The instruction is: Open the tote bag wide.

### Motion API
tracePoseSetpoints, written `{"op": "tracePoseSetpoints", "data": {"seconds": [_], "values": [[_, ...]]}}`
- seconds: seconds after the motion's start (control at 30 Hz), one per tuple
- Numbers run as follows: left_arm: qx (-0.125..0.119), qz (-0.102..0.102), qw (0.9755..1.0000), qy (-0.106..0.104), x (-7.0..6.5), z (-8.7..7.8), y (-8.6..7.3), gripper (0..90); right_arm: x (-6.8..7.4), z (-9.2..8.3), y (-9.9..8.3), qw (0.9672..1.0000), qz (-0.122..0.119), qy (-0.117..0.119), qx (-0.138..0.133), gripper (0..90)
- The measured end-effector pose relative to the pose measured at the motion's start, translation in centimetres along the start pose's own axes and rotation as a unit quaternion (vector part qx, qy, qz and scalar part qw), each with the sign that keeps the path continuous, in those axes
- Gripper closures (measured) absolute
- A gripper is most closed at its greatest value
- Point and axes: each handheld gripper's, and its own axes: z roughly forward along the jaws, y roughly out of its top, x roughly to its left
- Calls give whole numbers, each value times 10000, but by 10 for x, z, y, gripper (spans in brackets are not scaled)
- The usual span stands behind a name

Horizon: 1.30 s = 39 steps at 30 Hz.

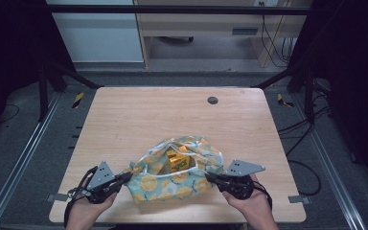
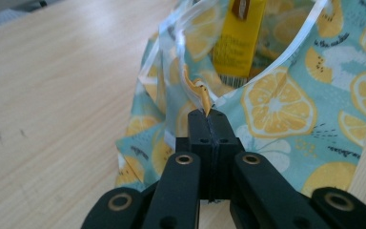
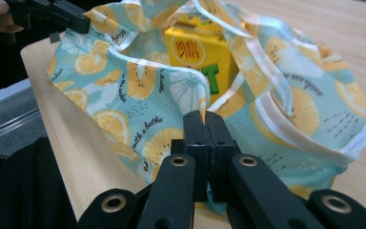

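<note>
Overhead plus two close bag [image 1: 175, 175] views

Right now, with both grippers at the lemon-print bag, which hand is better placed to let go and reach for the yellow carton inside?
Probably the right. The right gripper and left gripper each pinch the bag rim, but the yellow carton sits nearer the right side, facing its jaws.

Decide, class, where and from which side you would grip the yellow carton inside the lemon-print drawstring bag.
Grip the yellow carton by its top end, coming through the open mouth of the lemon-print drawstring bag: only that end stands clear of the fabric, which wraps its sides.
</note>
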Motion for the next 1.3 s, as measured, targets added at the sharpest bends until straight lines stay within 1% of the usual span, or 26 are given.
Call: {"op": "tracePoseSetpoints", "data": {"seconds": [0.03,0.13,0.3,0.4,0.43,0.5,0.57,0.6,0.73,0.83,0.97,1.1,1.17,1.23,1.3], "values": [[81,32,10000,-24,0,2,-2,900,0,1,-1,10000,0,4,20,900],[187,71,9998,-12,-1,7,-6,900,1,4,-7,10000,7,28,94,900],[389,75,9992,-33,0,14,-13,900,2,11,-15,9997,-19,39,226,900],[453,110,9989,-20,0,16,-14,900,3,16,-21,9994,-11,38,353,900],[472,123,9988,-7,0,16,-14,900,3,17,-23,9993,43,49,371,900],[492,106,9987,-11,0,18,-16,900,4,19,-24,9990,73,36,447,900],[510,94,9987,-14,0,20,-17,900,4,22,-26,9984,54,-35,558,900],[538,92,9985,-27,-1,21,-18,900,4,22,-26,9984,54,-35,558,900],[686,213,9974,-24,-3,26,-19,900,4,25,-29,9975,40,-114,702,900],[704,207,9973,-39,-3,28,-20,900,4,27,-32,9966,24,-122,811,900],[660,202,9976,-32,-4,28,-20,900,3,27,-33,9969,39,-121,781,900],[649,129,9978,-23,-3,31,-19,900,3,26,-36,9967,54,-131,801,900],[617,145,9980,2,-3,31,-18,900,3,26,-36,9967,34,-152,794,898],[634,163,9979,-3,-3,32,-19,900,3,24,-37,9969,-27,-151,769,882],[666,179,9976,4,-3,33,-20,900,4,22,-37,9973,-50,-200,705,838]]}}
